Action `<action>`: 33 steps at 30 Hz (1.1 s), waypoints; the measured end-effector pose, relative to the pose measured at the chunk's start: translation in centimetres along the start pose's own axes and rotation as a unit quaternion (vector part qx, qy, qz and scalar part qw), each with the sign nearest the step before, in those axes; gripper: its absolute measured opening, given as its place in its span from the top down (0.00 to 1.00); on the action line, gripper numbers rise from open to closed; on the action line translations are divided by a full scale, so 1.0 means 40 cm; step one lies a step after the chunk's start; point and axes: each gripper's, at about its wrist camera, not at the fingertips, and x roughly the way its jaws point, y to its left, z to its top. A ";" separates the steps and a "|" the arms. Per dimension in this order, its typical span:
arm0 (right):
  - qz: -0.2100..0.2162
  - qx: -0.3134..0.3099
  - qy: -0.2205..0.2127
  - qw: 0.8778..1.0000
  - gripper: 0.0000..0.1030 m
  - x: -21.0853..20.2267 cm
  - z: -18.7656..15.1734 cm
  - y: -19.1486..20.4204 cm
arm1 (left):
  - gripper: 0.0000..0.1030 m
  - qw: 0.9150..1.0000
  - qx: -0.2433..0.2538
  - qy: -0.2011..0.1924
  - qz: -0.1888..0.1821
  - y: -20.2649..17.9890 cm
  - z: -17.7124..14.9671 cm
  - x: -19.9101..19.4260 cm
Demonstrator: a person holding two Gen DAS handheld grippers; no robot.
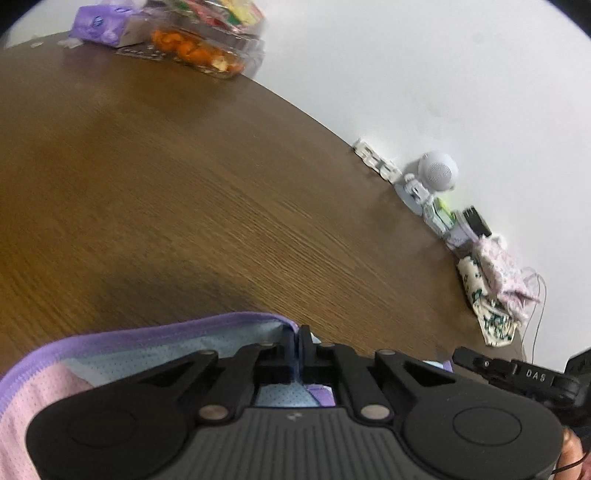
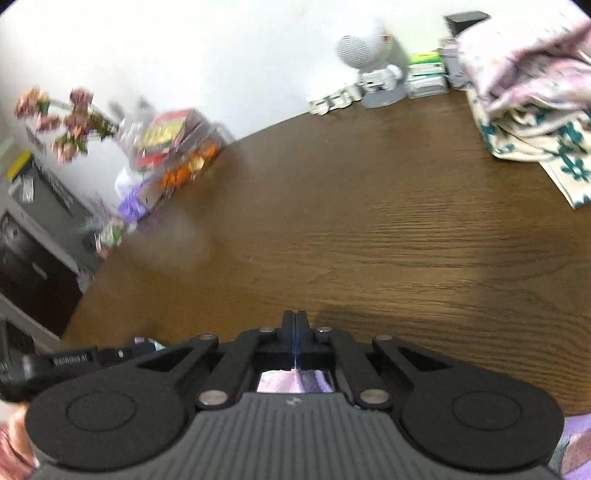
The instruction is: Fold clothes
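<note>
A mesh garment (image 1: 110, 362) in pink and light blue with a purple hem lies at the near edge of the brown wooden table (image 1: 184, 184). My left gripper (image 1: 297, 332) is shut, and the purple hem runs straight into its closed pads. In the right wrist view my right gripper (image 2: 295, 319) is also shut. Pink and purple fabric (image 2: 291, 382) shows in the opening just behind its pads, and more of the garment (image 2: 576, 443) sits at the lower right. A black finger (image 1: 517, 373) of the right gripper shows at the edge of the left wrist view.
A pile of folded patterned clothes (image 2: 535, 110) lies by the wall, next to a white round speaker figure (image 2: 360, 50) and small boxes. A clear box of oranges and packets (image 1: 199, 51) and a purple pack (image 1: 99, 26) stand at the far end. Bare wood lies ahead.
</note>
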 end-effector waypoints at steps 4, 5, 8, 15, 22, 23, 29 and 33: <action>0.014 0.022 -0.007 1.000 1.00 -0.002 -0.001 -0.026 | 1.00 1.000 -0.010 -0.004 -0.017 0.012 -0.003 -0.006; 0.024 0.022 0.001 0.999 0.99 0.000 -0.002 -0.026 | 1.00 1.000 -0.011 -0.003 -0.018 0.013 -0.003 -0.008; 0.040 0.018 0.017 0.999 0.92 0.007 -0.006 -0.013 | 0.99 1.000 -0.013 -0.002 -0.024 0.010 -0.002 -0.012; 0.005 -0.007 0.035 0.999 0.90 0.032 -0.011 0.023 | 0.99 0.999 -0.020 0.002 -0.027 0.016 -0.004 -0.015; 0.002 0.009 0.030 1.000 0.98 0.029 -0.029 0.003 | 0.99 1.000 -0.021 0.003 -0.021 0.025 -0.012 -0.015; 0.006 0.016 0.025 1.000 0.98 0.027 -0.031 -0.002 | 1.00 1.000 -0.021 -0.002 -0.019 0.024 -0.013 -0.015; 0.026 0.063 -0.031 0.997 0.99 -0.015 -0.027 -0.048 | 1.00 0.999 -0.026 -0.026 -0.020 0.027 -0.013 -0.017; 0.016 0.079 -0.037 0.996 0.99 -0.012 -0.028 -0.072 | 0.99 0.999 -0.034 -0.035 -0.019 0.028 -0.014 -0.009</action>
